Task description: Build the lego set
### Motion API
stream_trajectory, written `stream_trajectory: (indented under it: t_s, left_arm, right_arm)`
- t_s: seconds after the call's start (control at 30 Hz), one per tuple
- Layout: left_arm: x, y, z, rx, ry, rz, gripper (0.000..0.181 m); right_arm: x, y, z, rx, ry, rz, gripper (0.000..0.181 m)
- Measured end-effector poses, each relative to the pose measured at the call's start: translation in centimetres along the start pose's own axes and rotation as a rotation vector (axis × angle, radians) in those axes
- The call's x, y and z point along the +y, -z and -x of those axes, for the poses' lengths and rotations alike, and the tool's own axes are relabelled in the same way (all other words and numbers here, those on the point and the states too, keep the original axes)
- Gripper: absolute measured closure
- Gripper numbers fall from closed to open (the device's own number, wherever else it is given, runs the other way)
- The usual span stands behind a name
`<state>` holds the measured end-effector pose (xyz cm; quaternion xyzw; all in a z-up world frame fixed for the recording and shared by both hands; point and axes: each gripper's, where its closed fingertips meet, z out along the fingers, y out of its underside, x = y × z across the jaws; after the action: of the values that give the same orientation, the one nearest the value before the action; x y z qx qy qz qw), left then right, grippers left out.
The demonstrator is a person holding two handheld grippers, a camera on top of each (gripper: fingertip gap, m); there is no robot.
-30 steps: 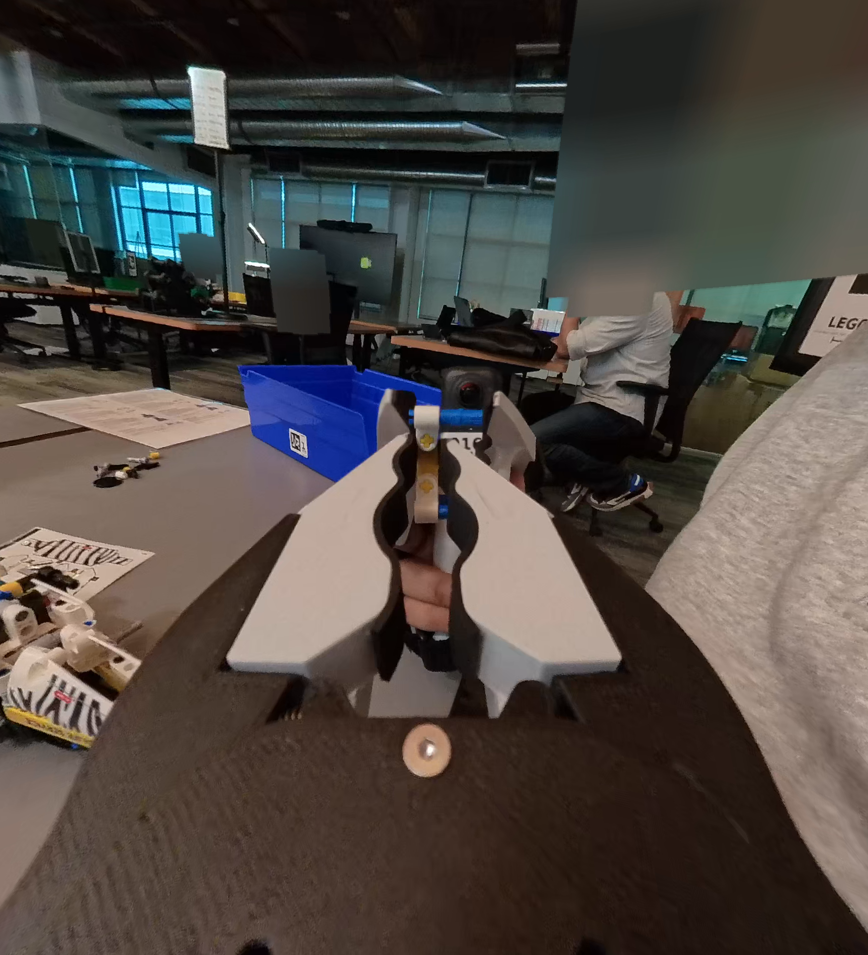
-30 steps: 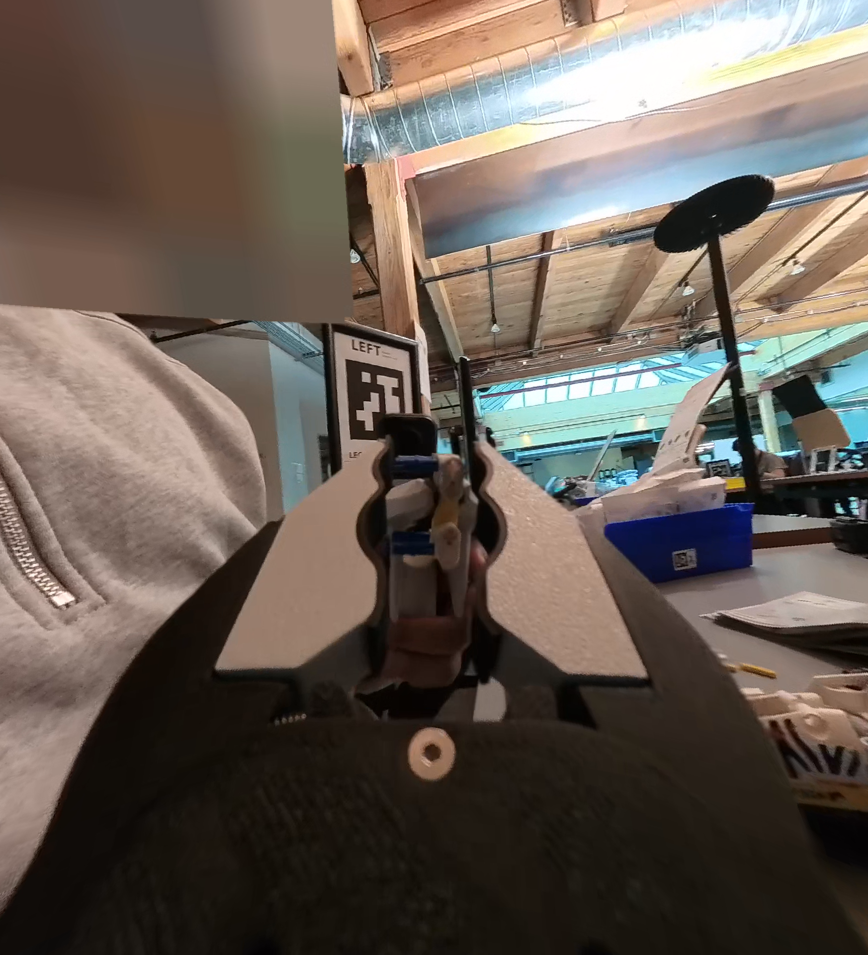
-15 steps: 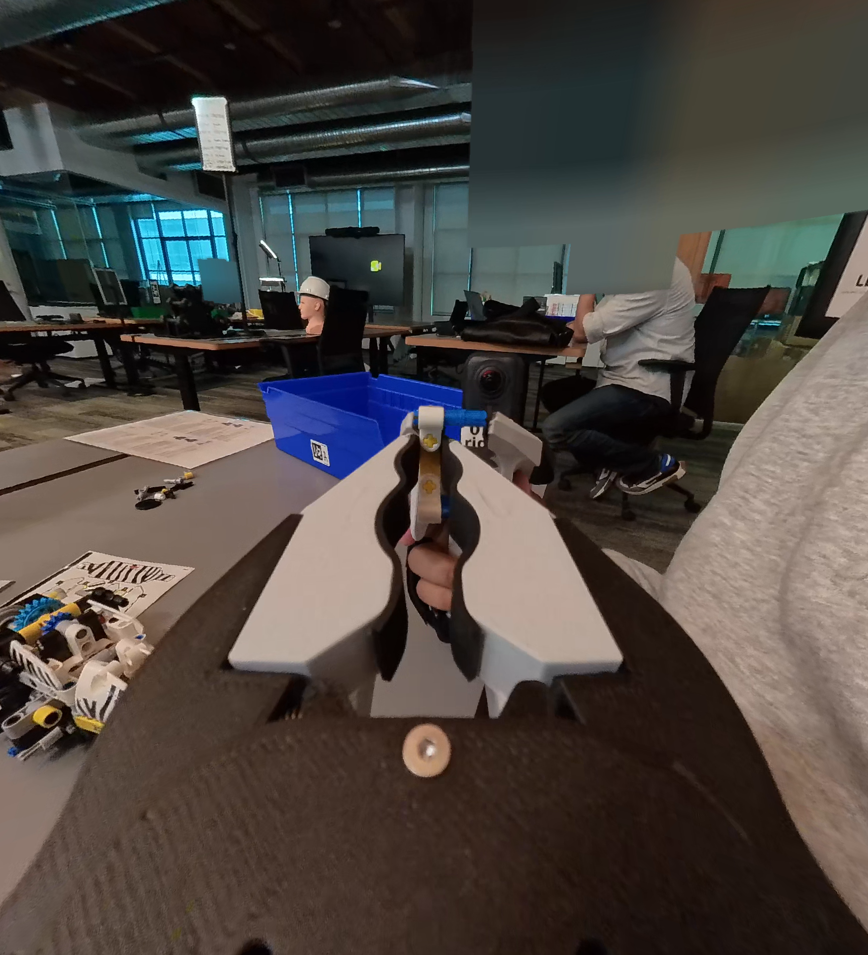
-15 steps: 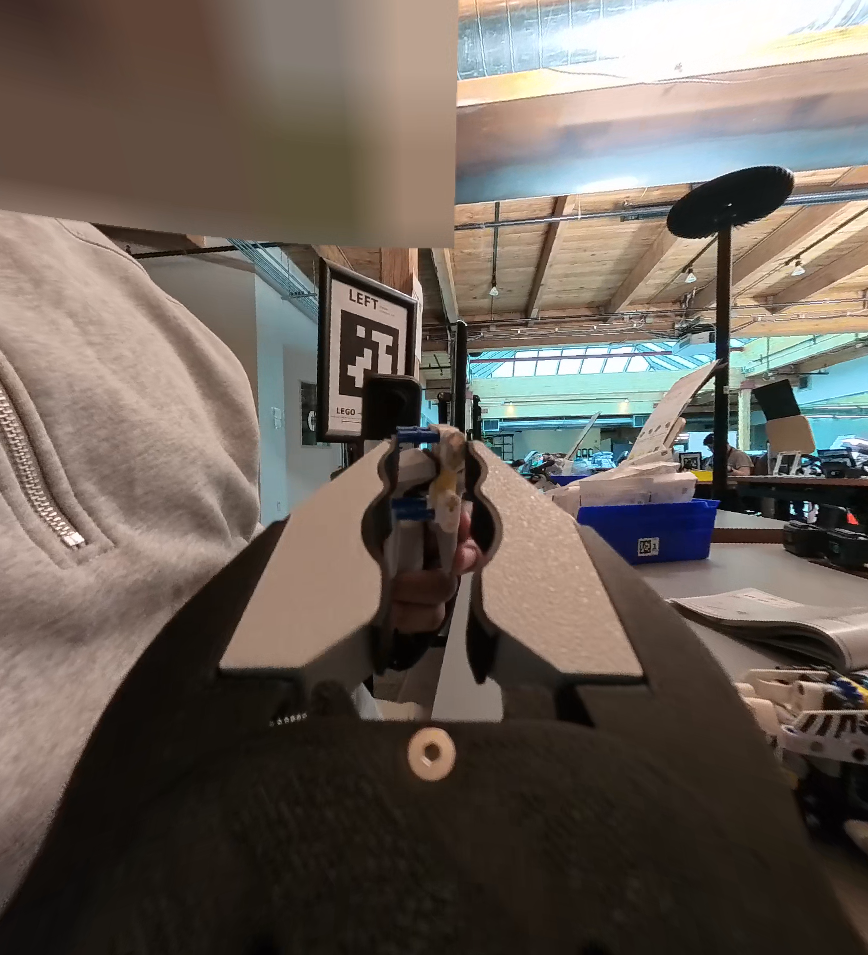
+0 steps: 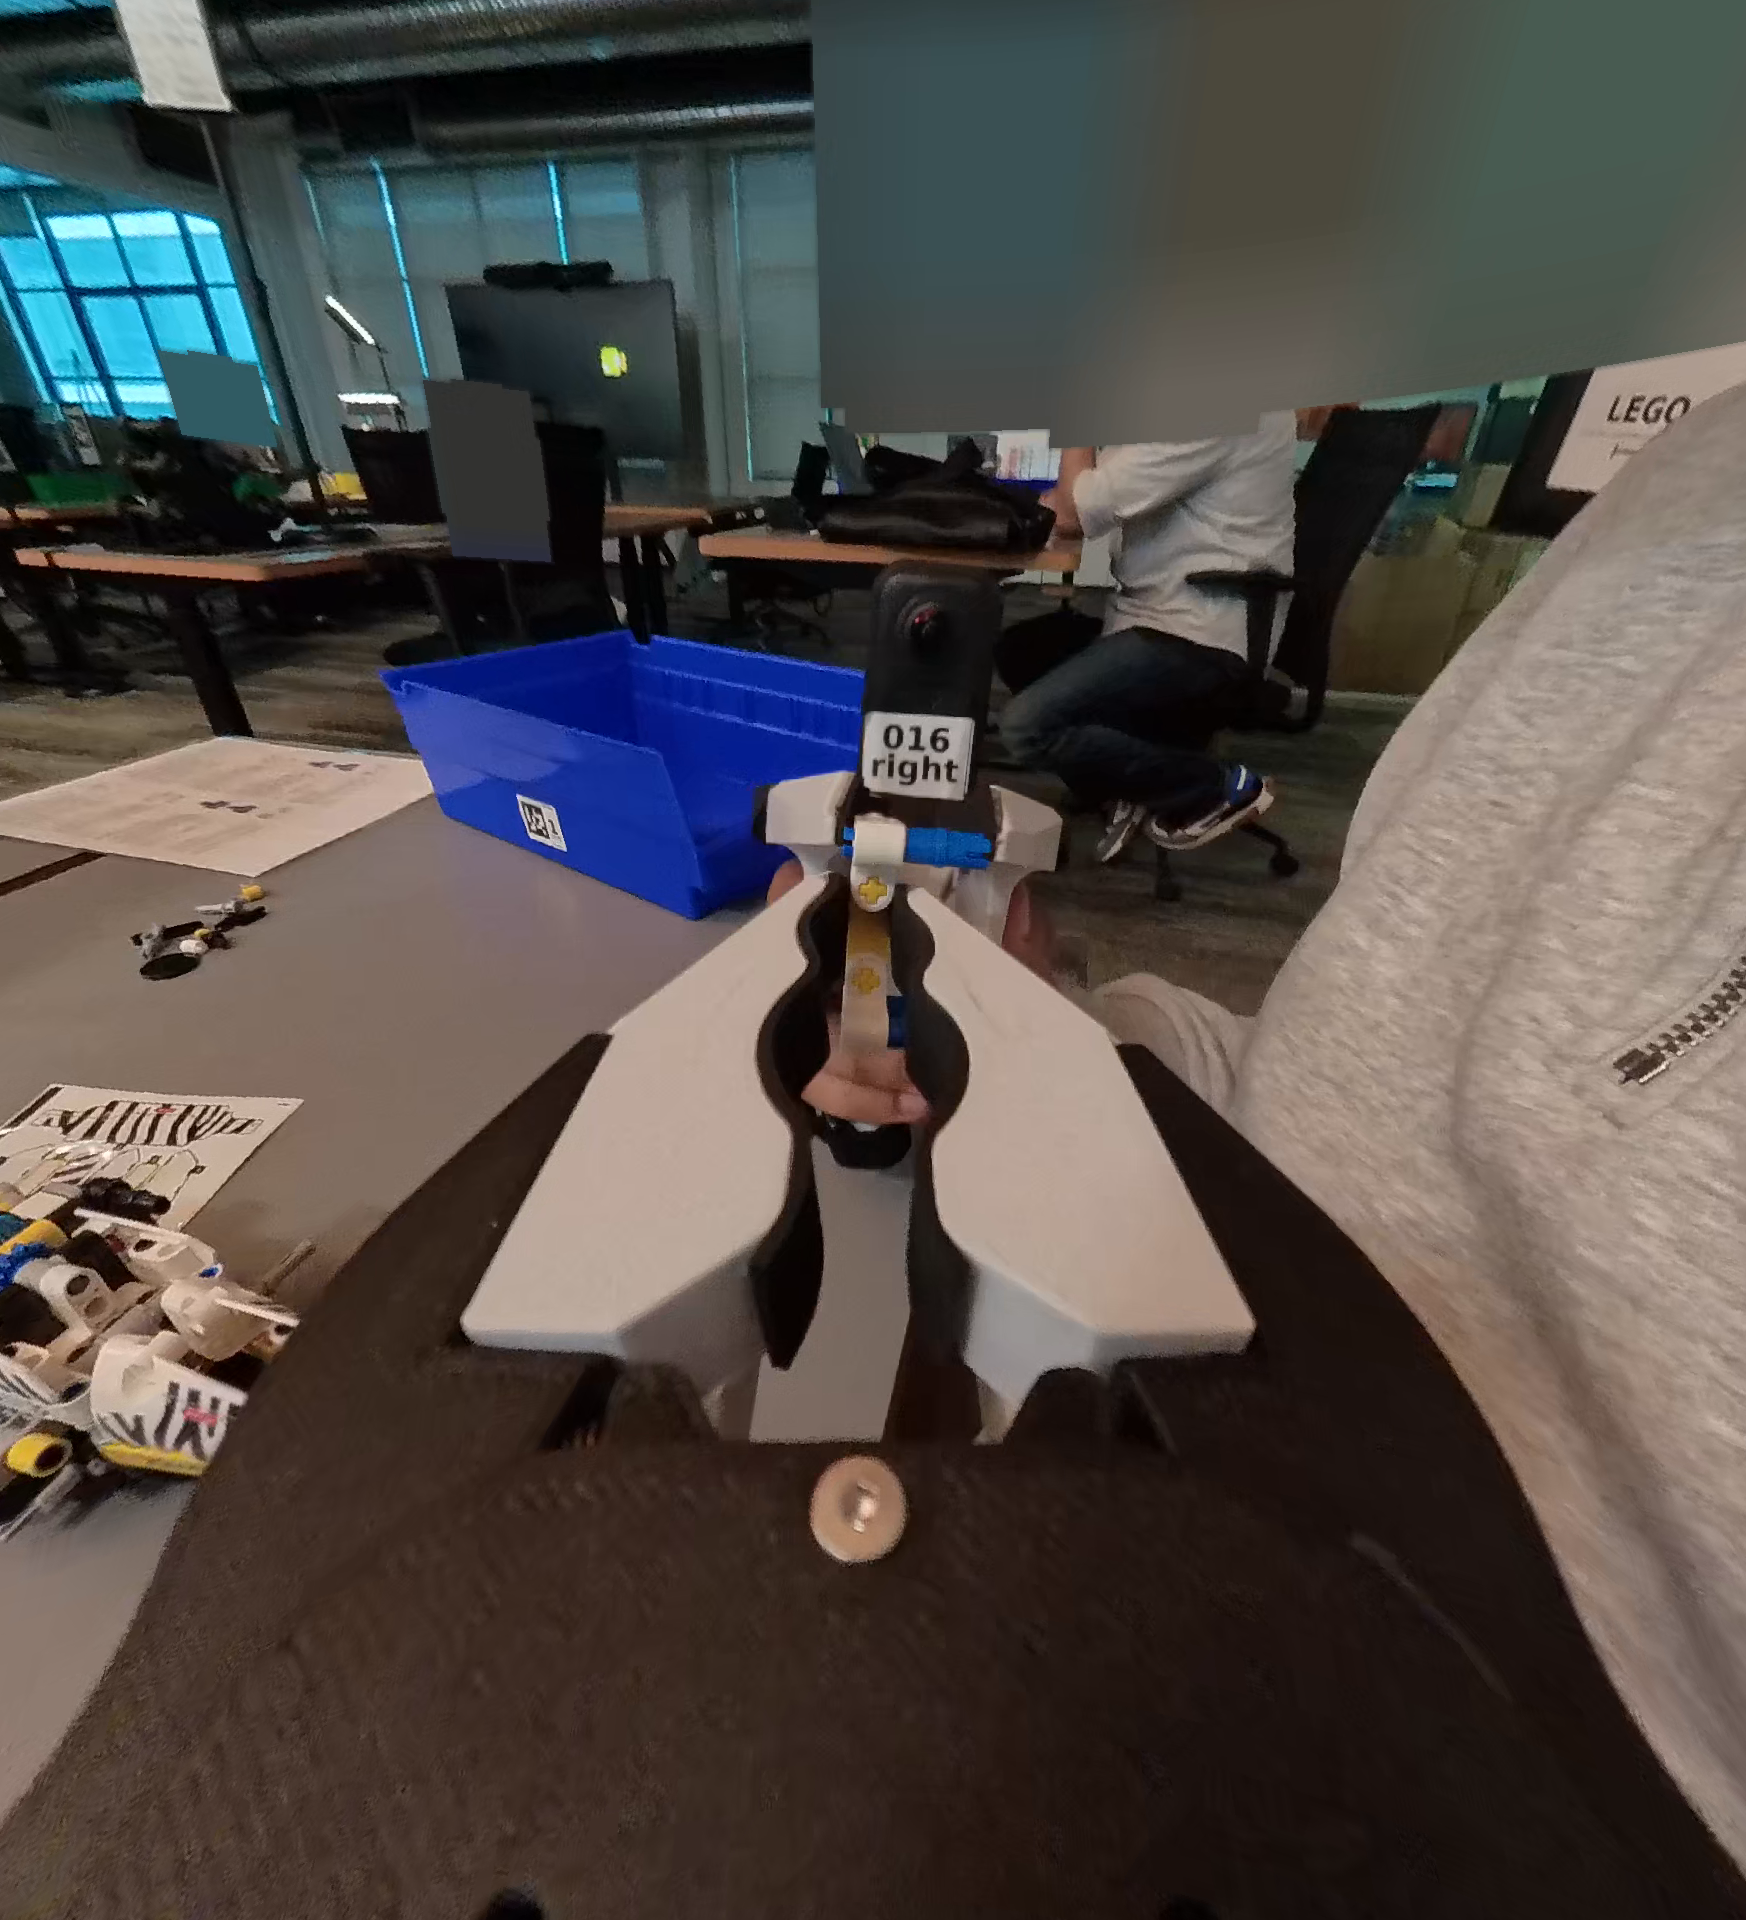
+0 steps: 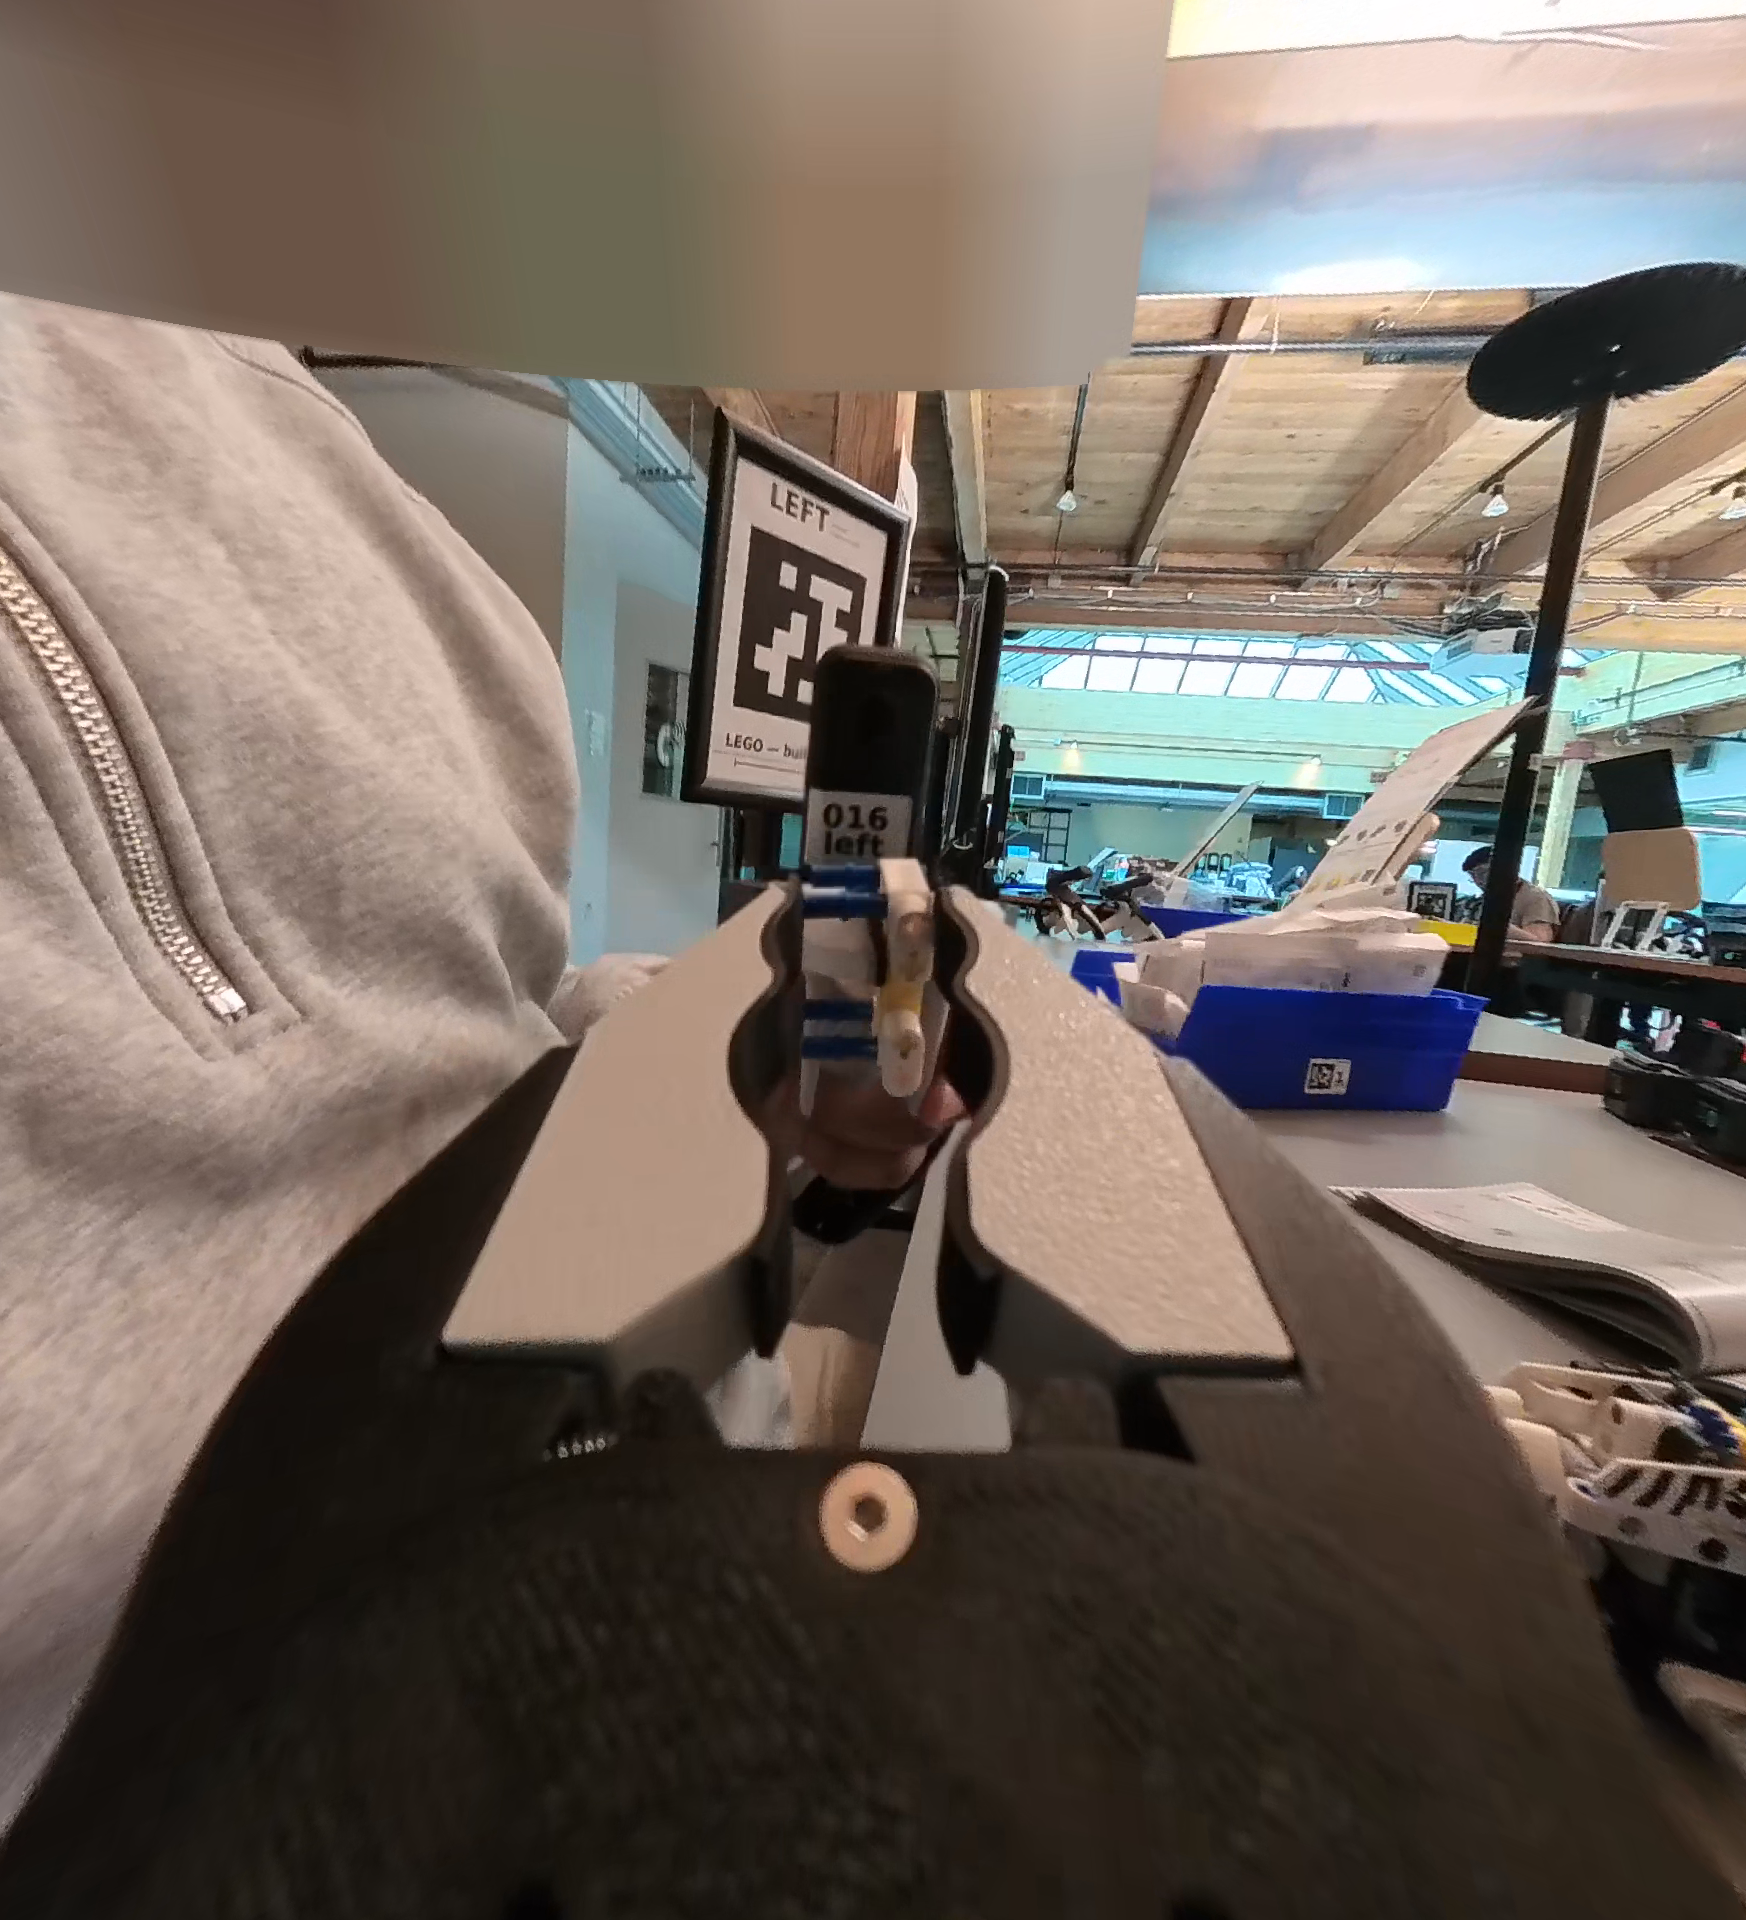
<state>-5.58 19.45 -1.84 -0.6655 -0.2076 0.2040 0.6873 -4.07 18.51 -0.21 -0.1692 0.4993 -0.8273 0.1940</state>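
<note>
Both grippers, left [image 5: 874, 935] and right [image 6: 874, 971], pinch small white-yellow-blue plastic lego subassembly [image 5: 869, 925] at 12 o'clock; light, rigid, pins likely pop loose.

Left gripper [image 5: 871, 935]: two pale grey wedge-shaped fingers [image 5: 661, 1174] with wavy black inner pads, seated in a coarse black textured body [image 5: 848, 1714] bearing one round silver screw [image 5: 856, 1508]. Right gripper [image 6: 869, 977]: same build, grey fingers [image 6: 1087, 1174] finely grained, pale washer-headed screw [image 6: 867, 1518] at centre of black mount [image 6: 744, 1714]. Black camera stick with white label [image 5: 917, 753] on top of far gripper. Light grey fleece sweatshirt [image 6: 225, 831] with silver metal zip [image 6: 79, 748].
</note>
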Motion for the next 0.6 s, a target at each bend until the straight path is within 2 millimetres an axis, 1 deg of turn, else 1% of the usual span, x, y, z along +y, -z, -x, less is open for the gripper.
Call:
stream_trajectory:
  t_s: [0.1,0.3,0.47,0.6]
  left_arm:
    - [0.1,0.0,-0.2,0.008,-0.021,0.032,0.177]
    - [-0.2,0.0,-0.6,0.022,-0.028,0.033,0.177]
    - [-0.3,-0.2,-0.8,0.009,-0.071,0.049,0.177]
    - [-0.4,-0.3,-1.1,0.011,-0.102,0.069,0.177]
  right_arm:
    - [0.2,0.1,0.2,0.007,0.033,0.040,0.160]
    - [0.1,0.0,0.5,0.032,0.097,0.086,0.159]
    - [-0.7,0.2,0.7,0.051,0.145,0.074,0.159]
    - [-0.8,0.2,1.1,0.056,0.203,0.104,0.159]
